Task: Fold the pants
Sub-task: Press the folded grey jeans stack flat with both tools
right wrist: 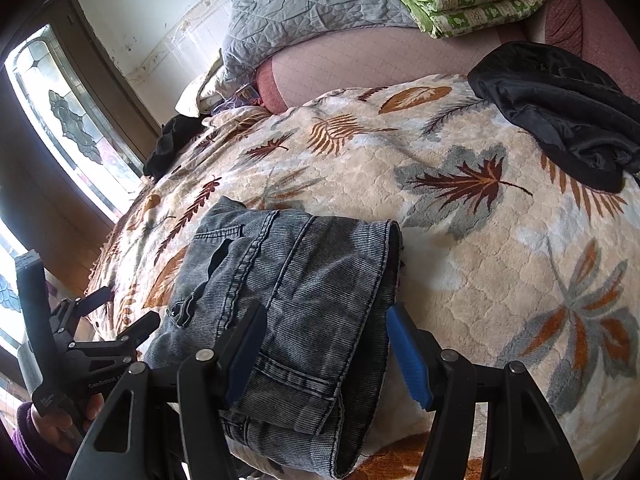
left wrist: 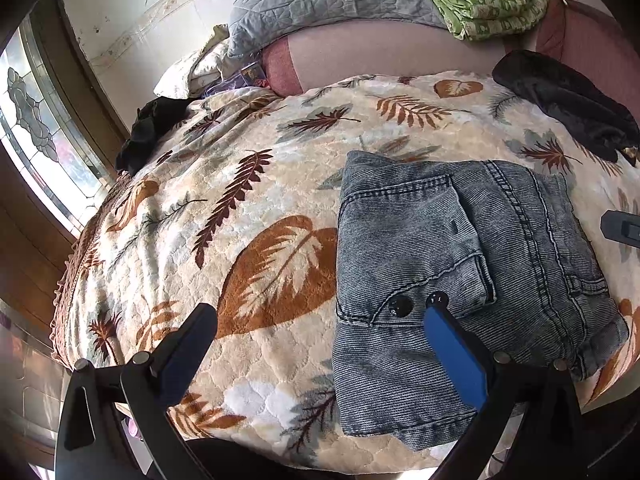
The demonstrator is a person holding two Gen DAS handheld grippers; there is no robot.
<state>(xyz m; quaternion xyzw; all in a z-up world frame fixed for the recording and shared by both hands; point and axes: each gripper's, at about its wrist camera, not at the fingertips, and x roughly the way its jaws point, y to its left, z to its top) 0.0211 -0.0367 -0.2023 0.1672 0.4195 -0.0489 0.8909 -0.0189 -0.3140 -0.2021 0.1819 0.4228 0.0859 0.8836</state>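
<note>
The grey-blue denim pants (left wrist: 448, 280) lie folded into a compact rectangle on the leaf-patterned blanket (left wrist: 248, 184). My left gripper (left wrist: 320, 320) is open and empty above the fold's left edge, its right finger over the waistband buttons. In the right wrist view the pants (right wrist: 304, 300) lie under my right gripper (right wrist: 324, 332), which is open and empty, its fingers spread over the near right part of the fold. The left gripper (right wrist: 120, 316) shows at the left edge there, held by a hand.
A black garment (right wrist: 560, 112) lies on the blanket at the far right. Another dark garment (left wrist: 148, 132) lies at the far left by the window. A grey quilt (left wrist: 320, 4) and a green blanket (left wrist: 492, 0) are piled at the back.
</note>
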